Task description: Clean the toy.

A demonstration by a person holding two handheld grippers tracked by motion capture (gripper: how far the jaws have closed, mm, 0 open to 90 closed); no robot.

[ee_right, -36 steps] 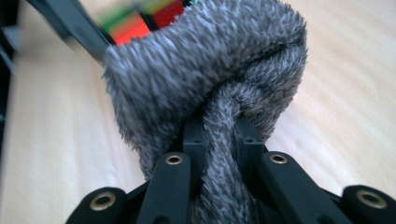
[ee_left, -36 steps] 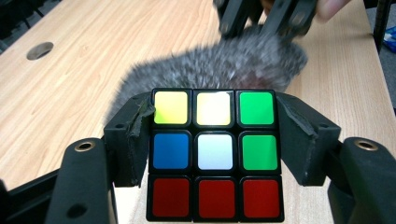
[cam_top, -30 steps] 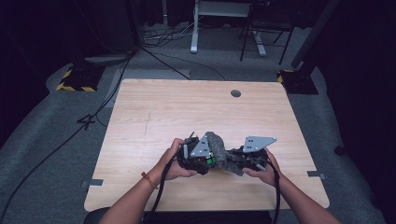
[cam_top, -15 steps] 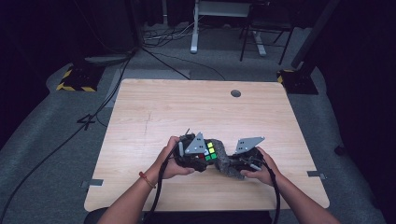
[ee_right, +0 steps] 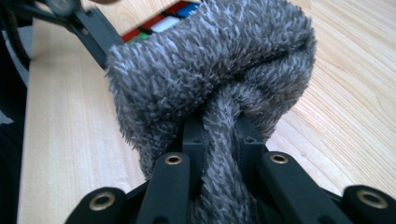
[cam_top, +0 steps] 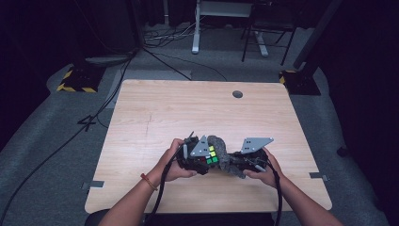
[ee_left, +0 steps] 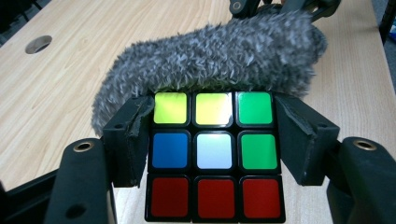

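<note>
Now left claw (ee_left: 212,140) clamps the cube (ee_left: 214,156), red row nearest; right claw (ee_right: 219,135) pinches the cloth (ee_right: 210,60).

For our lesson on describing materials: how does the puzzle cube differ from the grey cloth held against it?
The puzzle cube is hard and square-edged, while the grey cloth is soft, fuzzy and bunched. The cube shows coloured squares: yellow, green, blue, white, red; the cloth is plain grey. The left gripper clamps the cube by its sides, while the right gripper pinches a fold of the cloth. Both are held above the table, touching each other.
</note>
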